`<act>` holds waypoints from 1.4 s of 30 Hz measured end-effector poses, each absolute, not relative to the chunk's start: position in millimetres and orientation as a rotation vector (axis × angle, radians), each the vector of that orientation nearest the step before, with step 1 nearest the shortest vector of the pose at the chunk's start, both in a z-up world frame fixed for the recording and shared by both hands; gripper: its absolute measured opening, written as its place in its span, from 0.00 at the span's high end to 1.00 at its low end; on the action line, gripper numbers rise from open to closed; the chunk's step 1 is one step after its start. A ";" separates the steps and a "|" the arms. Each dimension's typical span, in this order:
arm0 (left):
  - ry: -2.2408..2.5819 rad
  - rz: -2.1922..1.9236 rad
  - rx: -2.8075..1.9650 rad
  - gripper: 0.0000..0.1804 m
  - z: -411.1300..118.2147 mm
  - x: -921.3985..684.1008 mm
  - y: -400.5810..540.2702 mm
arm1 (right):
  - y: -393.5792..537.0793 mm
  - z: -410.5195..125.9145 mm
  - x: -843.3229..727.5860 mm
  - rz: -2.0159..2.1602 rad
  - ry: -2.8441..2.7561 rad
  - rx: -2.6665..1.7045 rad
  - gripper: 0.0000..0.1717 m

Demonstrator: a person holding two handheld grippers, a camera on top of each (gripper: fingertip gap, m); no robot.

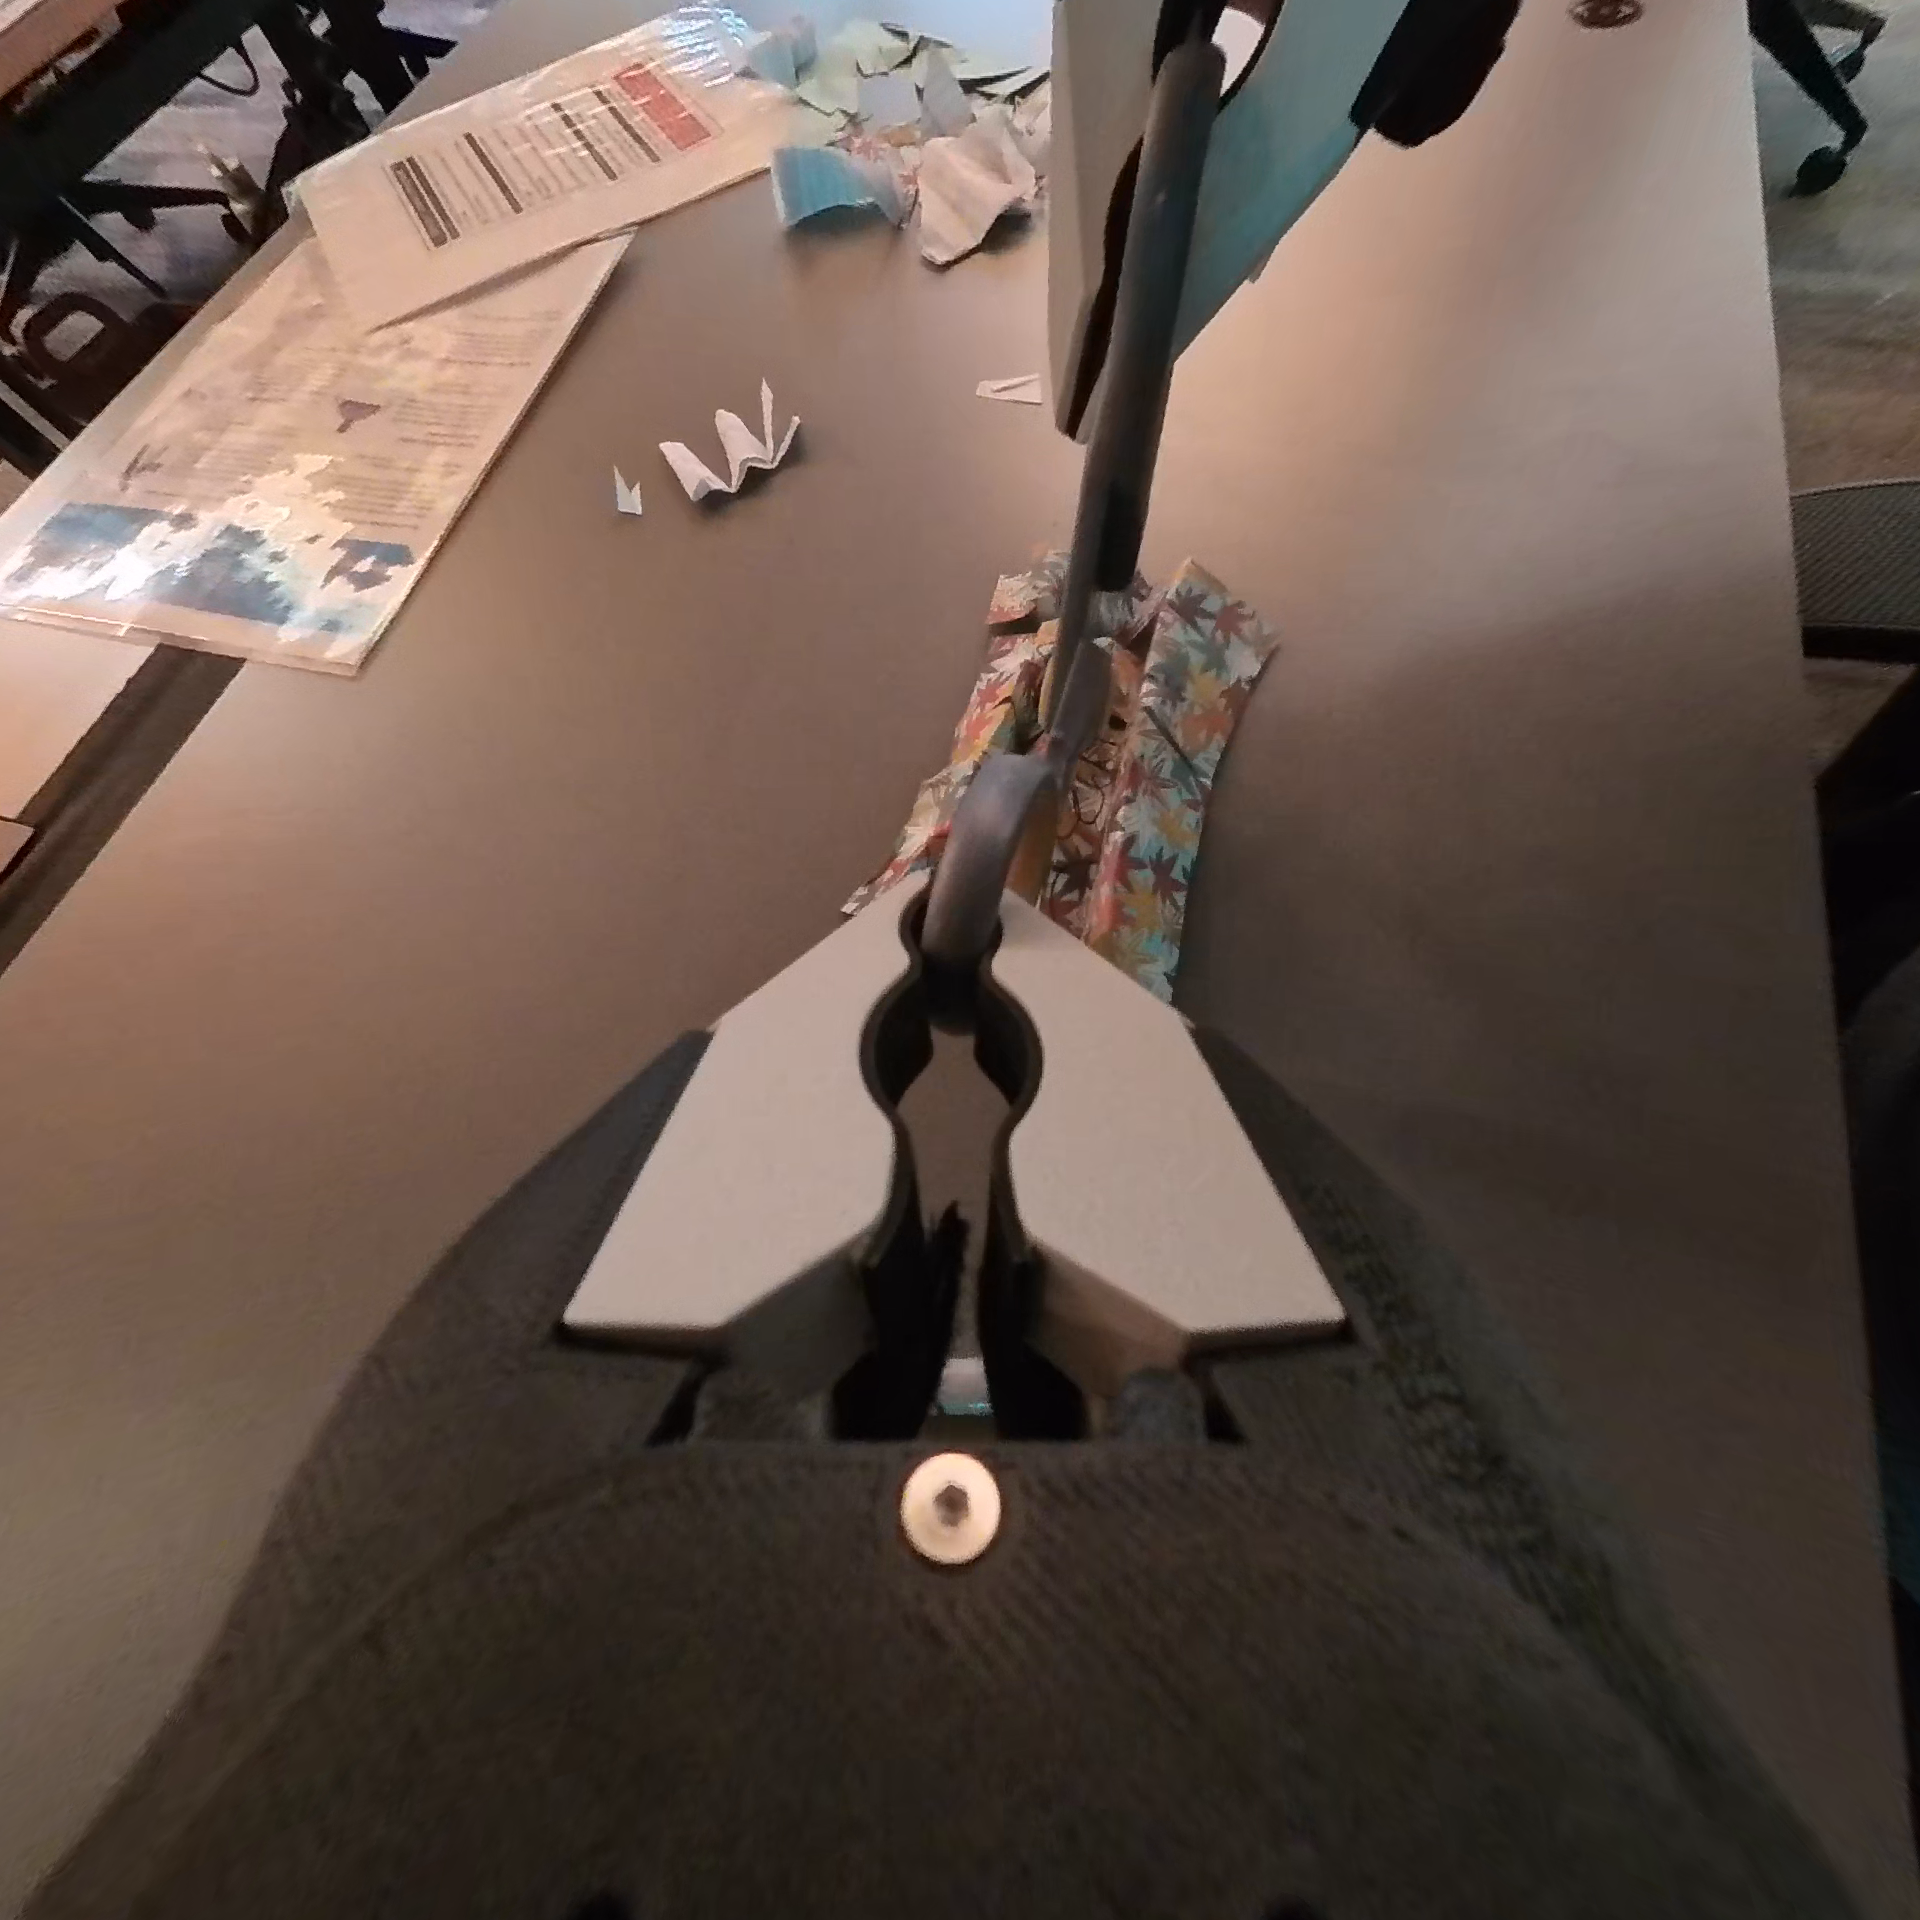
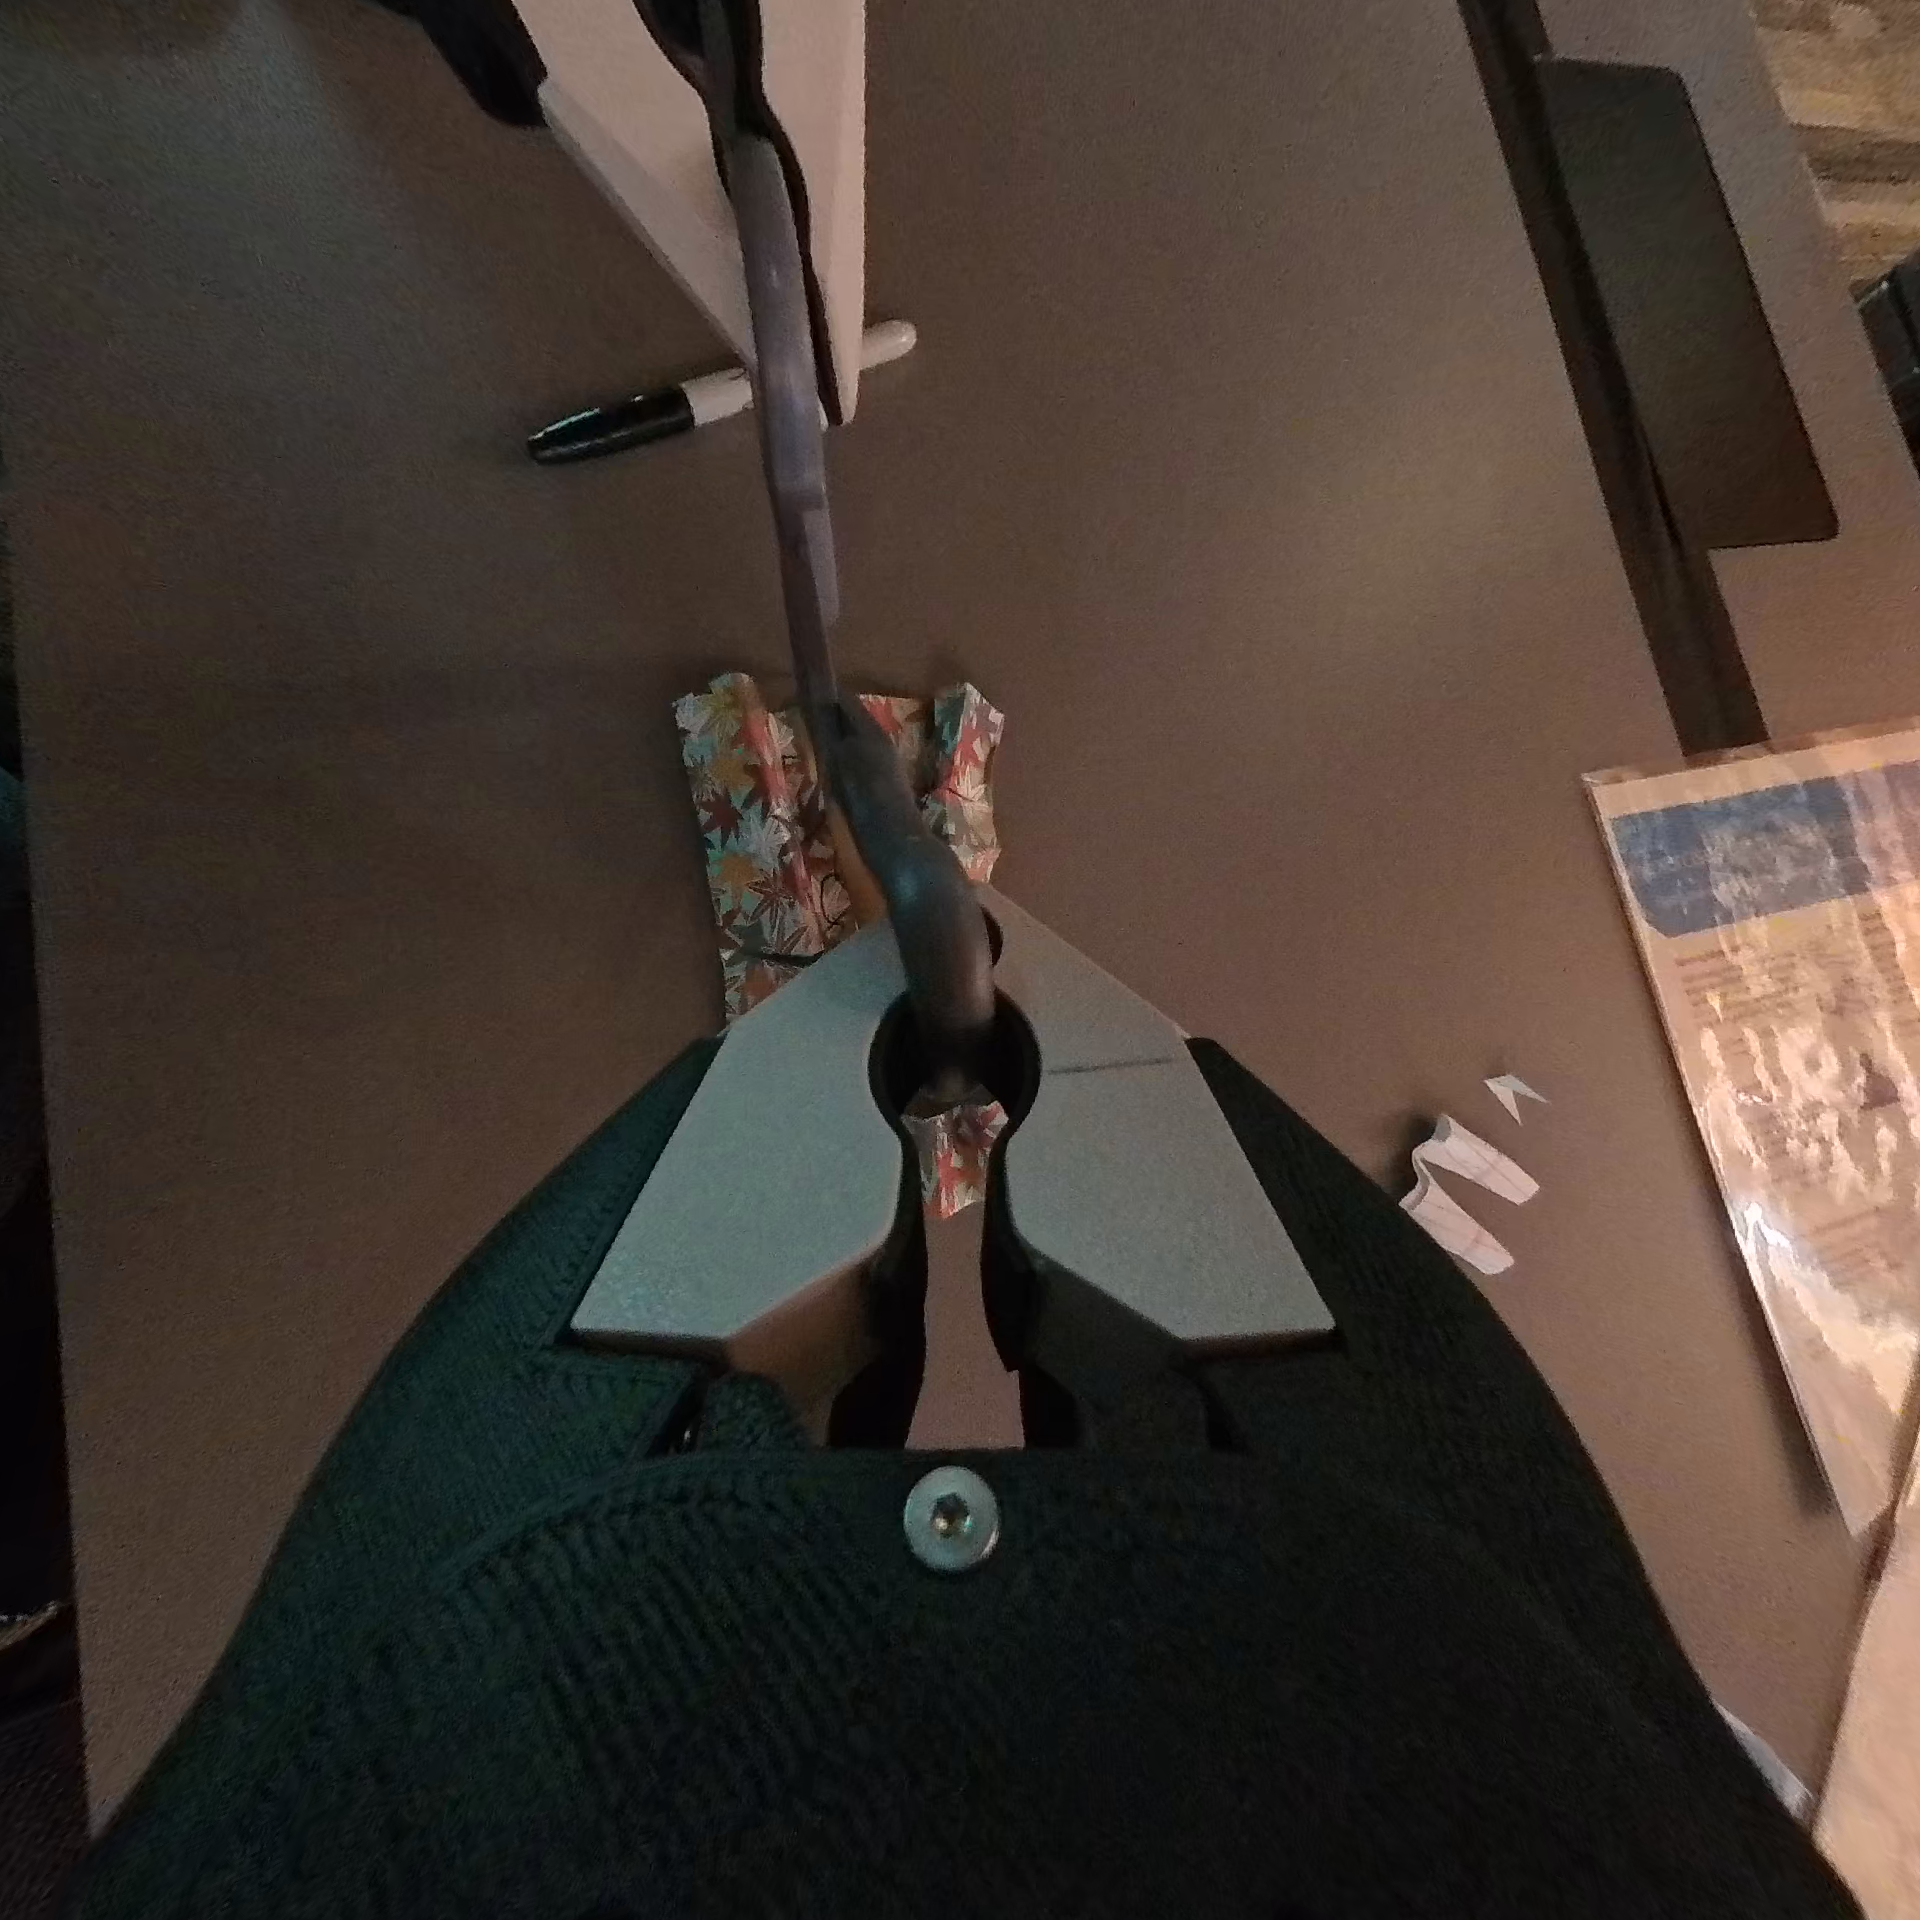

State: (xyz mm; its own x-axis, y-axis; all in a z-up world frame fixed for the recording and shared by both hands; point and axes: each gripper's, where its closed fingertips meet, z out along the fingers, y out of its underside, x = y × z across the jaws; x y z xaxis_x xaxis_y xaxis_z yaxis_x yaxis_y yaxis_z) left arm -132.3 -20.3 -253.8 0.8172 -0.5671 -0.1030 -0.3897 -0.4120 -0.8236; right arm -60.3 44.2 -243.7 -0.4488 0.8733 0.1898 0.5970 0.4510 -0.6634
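Your left gripper (image 1: 958,935) and right gripper (image 2: 956,1023) each clamp one end of a grey-blue tool (image 1: 1127,436). It hangs above the leaf-patterned paper (image 1: 1195,727). Keep both grips steady.

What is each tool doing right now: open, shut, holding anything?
Left tool: shut on one end of a dark bar.
Right tool: shut on the bar's other end, above patterned paper.
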 end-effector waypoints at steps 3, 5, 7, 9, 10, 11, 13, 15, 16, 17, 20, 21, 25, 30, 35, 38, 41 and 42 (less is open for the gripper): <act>0.699 -0.233 -2.045 1.00 -251.5 -132.2 -19.7 | 42.6 -242.4 -62.3 0.704 -2.185 -1.225 1.00; 0.692 -0.230 -2.036 1.00 -249.1 -132.0 -18.8 | 41.1 -241.8 -63.3 0.707 -2.181 -1.229 1.00; 0.685 -0.230 -2.027 1.00 -246.5 -131.2 -17.9 | 39.8 -241.9 -62.8 0.712 -2.178 -1.236 1.00; 0.679 -0.235 -2.018 1.00 -243.6 -129.6 -17.3 | 38.1 -241.3 -62.1 0.716 -2.176 -1.242 1.00; 0.677 -0.234 -2.014 1.00 -242.2 -129.0 -16.9 | 37.4 -240.8 -62.3 0.718 -2.173 -1.246 1.00; 0.679 -0.233 -2.012 1.00 -241.2 -128.2 -16.7 | 36.8 -240.0 -62.2 0.720 -2.171 -1.249 1.00; 0.683 -0.239 -2.006 1.00 -238.1 -124.7 -17.3 | 34.9 -238.3 -61.2 0.725 -2.167 -1.249 1.00; 0.688 -0.237 -1.995 1.00 -234.3 -121.5 -17.3 | 31.8 -236.4 -60.6 0.723 -2.161 -1.248 1.00; 0.692 -0.233 -1.991 1.00 -232.8 -120.0 -17.5 | 30.7 -235.8 -60.5 0.721 -2.158 -1.249 1.00; 0.696 -0.231 -1.989 1.00 -231.7 -118.7 -17.8 | 30.1 -235.2 -60.6 0.719 -2.154 -1.250 1.00; 0.700 -0.233 -1.972 1.00 -227.2 -113.5 -18.6 | 24.8 -230.1 -56.7 0.715 -2.143 -1.250 1.00; 0.703 -0.231 -1.963 1.00 -225.4 -111.4 -18.9 | 23.5 -228.6 -55.2 0.715 -2.137 -1.250 1.00; 0.718 -0.219 -1.932 1.00 -219.0 -103.2 -20.8 | 19.7 -224.1 -54.5 0.702 -2.113 -1.241 1.00; 0.741 -0.190 -1.911 1.00 -214.3 -94.0 -24.0 | 15.4 -221.4 -51.4 0.690 -2.087 -1.241 1.00; 0.783 -0.138 -1.882 1.00 -206.0 -81.7 -27.9 | 6.5 -216.9 -48.7 0.627 -2.079 -1.212 1.00; 0.815 -0.099 -1.863 1.00 -200.7 -73.2 -31.0 | 1.0 -215.1 -45.7 0.585 -2.072 -1.193 1.00; 0.859 -0.042 -1.838 1.00 -196.2 -63.0 -35.9 | -2.6 -211.6 -42.9 0.515 -2.063 -1.142 1.00; 0.871 -0.013 -1.826 1.00 -194.8 -60.4 -37.8 | -6.1 -209.8 -42.7 0.495 -2.053 -1.127 1.00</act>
State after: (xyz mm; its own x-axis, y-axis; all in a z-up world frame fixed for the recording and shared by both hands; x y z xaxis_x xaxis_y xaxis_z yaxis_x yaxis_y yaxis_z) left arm -60.4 -37.8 -194.8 0.7333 -0.5646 -0.3787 -0.5527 -0.1707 -0.8157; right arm -42.7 -6.1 -209.8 -0.3493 0.8402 0.4148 0.5591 0.5421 -0.6273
